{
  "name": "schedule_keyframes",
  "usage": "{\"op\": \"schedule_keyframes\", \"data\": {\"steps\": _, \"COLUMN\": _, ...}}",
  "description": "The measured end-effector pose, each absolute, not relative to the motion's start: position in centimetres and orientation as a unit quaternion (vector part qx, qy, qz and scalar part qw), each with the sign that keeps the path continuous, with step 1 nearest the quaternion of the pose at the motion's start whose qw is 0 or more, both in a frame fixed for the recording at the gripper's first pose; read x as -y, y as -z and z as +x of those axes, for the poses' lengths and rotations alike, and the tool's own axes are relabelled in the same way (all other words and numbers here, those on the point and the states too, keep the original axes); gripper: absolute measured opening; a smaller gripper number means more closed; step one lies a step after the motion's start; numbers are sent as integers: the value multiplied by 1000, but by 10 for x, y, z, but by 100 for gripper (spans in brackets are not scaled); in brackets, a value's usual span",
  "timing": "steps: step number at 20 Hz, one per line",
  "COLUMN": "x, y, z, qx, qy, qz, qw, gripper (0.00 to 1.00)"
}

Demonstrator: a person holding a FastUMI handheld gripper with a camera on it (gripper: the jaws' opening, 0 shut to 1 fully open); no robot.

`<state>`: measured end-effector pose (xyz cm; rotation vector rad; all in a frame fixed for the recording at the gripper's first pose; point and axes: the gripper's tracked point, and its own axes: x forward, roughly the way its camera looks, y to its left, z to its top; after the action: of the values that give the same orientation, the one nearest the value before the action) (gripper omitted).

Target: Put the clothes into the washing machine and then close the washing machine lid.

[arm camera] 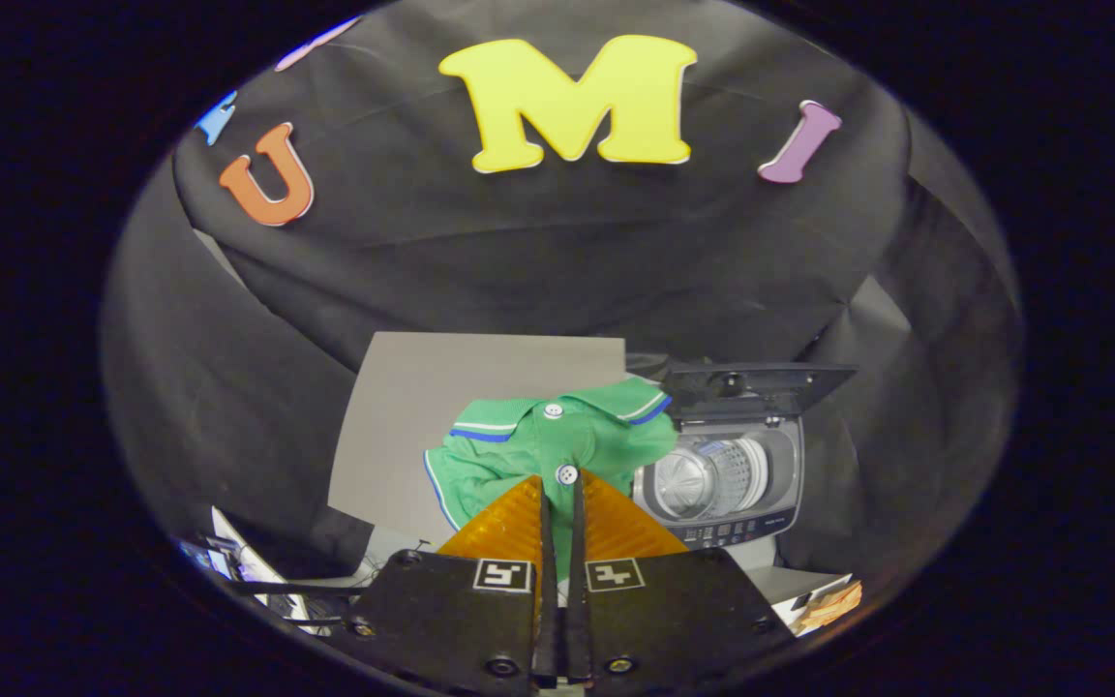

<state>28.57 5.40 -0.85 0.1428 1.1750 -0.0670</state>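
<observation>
Pinching the green shirt (538, 450) near its button placket, the gripper (558, 499) has its two fingers pressed almost together on the cloth, so the shirt hangs bunched just ahead of them, apparently lifted off the grey board (422, 407) behind it. The washer (727, 469) sits just right of the shirt, its lid (756, 387) propped upright at the back, leaving the drum (712, 474) open to receive the load. Holding the shirt high probably lets it clear the washer's rim. The drum looks empty, so the loading is not yet done, and the lid waits until after.
</observation>
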Motion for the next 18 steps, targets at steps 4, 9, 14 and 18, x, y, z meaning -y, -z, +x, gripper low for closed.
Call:
{"op": "schedule_keyframes", "data": {"steps": 4, "x": -12, "y": -5, "z": 269, "qx": -524, "qy": 69, "qz": 43, "qw": 848, "gripper": 7}}
{"op": "schedule_keyframes", "data": {"steps": 9, "x": 36, "y": -14, "z": 243, "qx": -511, "qy": 104, "qz": 64, "qw": 851, "gripper": 7}}
{"op": "schedule_keyframes", "data": {"steps": 14, "x": 92, "y": -1, "z": 228, "qx": -512, "qy": 133, "qz": 69, "qw": 846, "gripper": 7}}
{"op": "schedule_keyframes", "data": {"steps": 18, "x": 125, "y": 20, "z": 230, "qx": -525, "qy": 121, "qz": 100, "qw": 836, "gripper": 7}}
